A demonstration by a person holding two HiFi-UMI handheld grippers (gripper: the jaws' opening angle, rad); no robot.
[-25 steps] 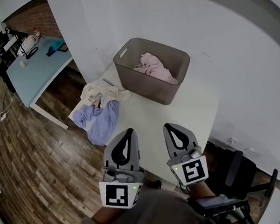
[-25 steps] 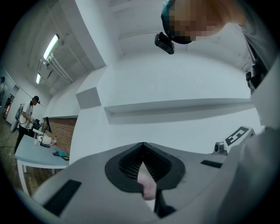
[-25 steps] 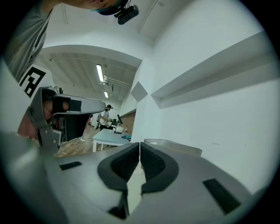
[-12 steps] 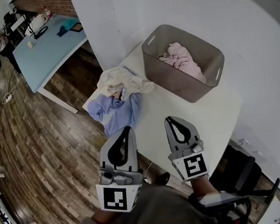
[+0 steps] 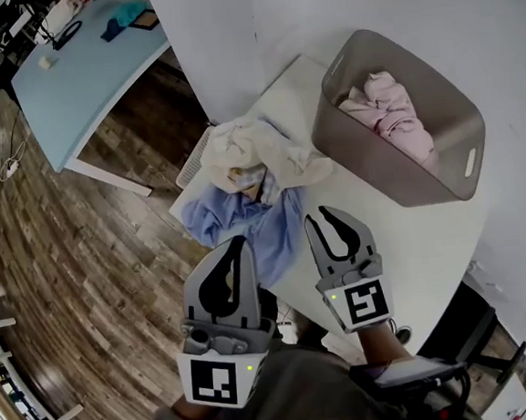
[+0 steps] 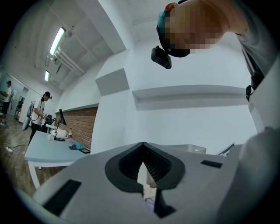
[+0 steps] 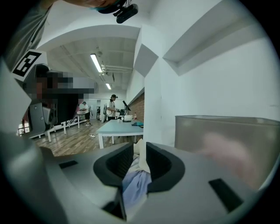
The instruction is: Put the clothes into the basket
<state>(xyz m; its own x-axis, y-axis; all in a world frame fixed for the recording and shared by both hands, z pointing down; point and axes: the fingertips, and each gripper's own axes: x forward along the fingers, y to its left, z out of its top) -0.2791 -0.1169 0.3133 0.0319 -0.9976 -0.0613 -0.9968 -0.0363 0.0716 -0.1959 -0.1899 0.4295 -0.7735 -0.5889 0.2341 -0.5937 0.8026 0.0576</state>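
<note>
blue shirt (image 5: 246, 220) and cream garment (image 5: 253, 150) heaped on white table (image 5: 412, 237), just ahead of both sets of fingertips, untouched; pink garment (image 5: 392, 115) lying in grey basket (image 5: 378, 162), beyond and right of the right fingers. left gripper (image 5: 238, 243): fingers pressed together, empty. right gripper (image 5: 326, 214): fingers slightly parted, just been opening, nothing pinched, blue cloth showing beyond the gap.

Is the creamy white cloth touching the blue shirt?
Touching. The head view shows the cream cloth lying on top of the blue shirt, overlapping its upper part with no gap between them.
</note>
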